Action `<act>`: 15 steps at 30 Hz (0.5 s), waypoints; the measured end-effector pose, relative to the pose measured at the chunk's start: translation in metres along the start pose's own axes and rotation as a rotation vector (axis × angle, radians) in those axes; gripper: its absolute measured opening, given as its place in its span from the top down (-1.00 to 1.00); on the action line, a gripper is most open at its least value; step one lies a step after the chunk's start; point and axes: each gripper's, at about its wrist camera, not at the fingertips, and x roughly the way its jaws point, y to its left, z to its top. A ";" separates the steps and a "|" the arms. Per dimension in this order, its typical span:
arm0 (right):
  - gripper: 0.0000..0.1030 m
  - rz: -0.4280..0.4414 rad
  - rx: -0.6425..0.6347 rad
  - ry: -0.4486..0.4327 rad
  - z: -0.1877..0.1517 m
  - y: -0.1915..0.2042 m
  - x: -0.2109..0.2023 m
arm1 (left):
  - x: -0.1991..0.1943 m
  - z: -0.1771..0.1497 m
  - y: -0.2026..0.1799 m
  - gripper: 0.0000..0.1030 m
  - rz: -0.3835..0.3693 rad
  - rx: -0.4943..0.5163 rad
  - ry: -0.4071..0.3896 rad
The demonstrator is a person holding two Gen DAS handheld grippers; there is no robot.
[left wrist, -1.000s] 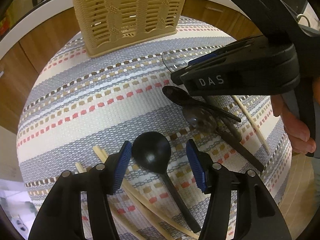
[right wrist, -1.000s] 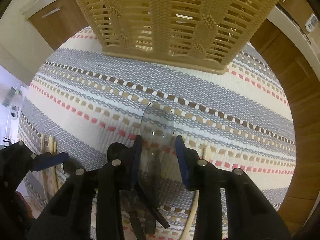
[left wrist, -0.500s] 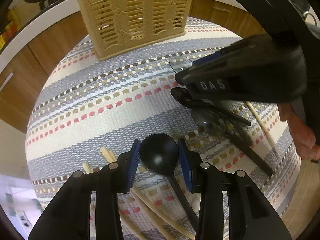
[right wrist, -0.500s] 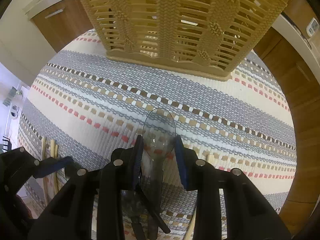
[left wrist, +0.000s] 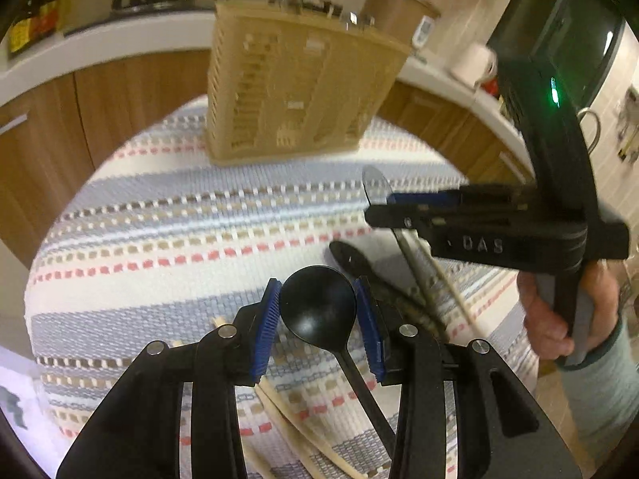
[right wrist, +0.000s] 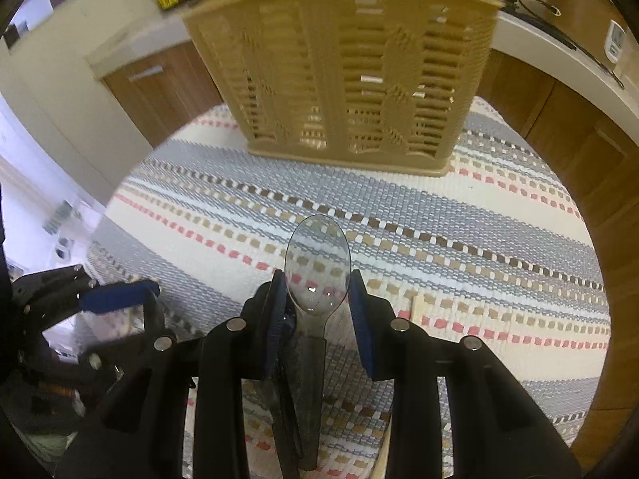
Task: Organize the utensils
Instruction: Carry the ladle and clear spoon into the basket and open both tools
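Observation:
My left gripper (left wrist: pixel 317 311) is shut on the bowl of a black plastic spoon (left wrist: pixel 319 307) and holds it lifted above the striped mat (left wrist: pixel 159 239). My right gripper (right wrist: pixel 317 291) is shut on a clear plastic spoon (right wrist: pixel 317 259), also lifted; it shows from the side in the left wrist view (left wrist: pixel 403 207), with the clear spoon (left wrist: pixel 375 183) sticking out. The beige slatted utensil basket (left wrist: pixel 295 88) stands upright at the mat's far edge, and it fills the top of the right wrist view (right wrist: pixel 347 68).
More dark spoons (left wrist: pixel 359 263) and wooden chopsticks (left wrist: pixel 287 427) lie on the mat below the grippers. Wooden cabinets (left wrist: pixel 120 95) and a white counter (left wrist: pixel 80 44) curve behind the table. The left gripper (right wrist: pixel 112 299) appears at the left of the right wrist view.
Both grippers closed on their spoons and rose from the mat, tilting up so the basket and the counter behind it came into view.

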 end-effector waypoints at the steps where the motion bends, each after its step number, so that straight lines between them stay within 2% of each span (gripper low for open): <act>1: 0.44 0.013 0.007 -0.021 -0.004 -0.004 -0.004 | -0.005 0.002 0.000 0.31 -0.001 -0.001 -0.010; 9: 0.44 0.058 0.011 -0.184 -0.011 -0.013 -0.058 | -0.045 0.009 -0.006 0.31 0.017 0.009 -0.172; 15: 0.44 0.080 -0.008 -0.303 -0.014 -0.002 -0.083 | -0.067 0.016 -0.011 0.31 0.042 0.008 -0.284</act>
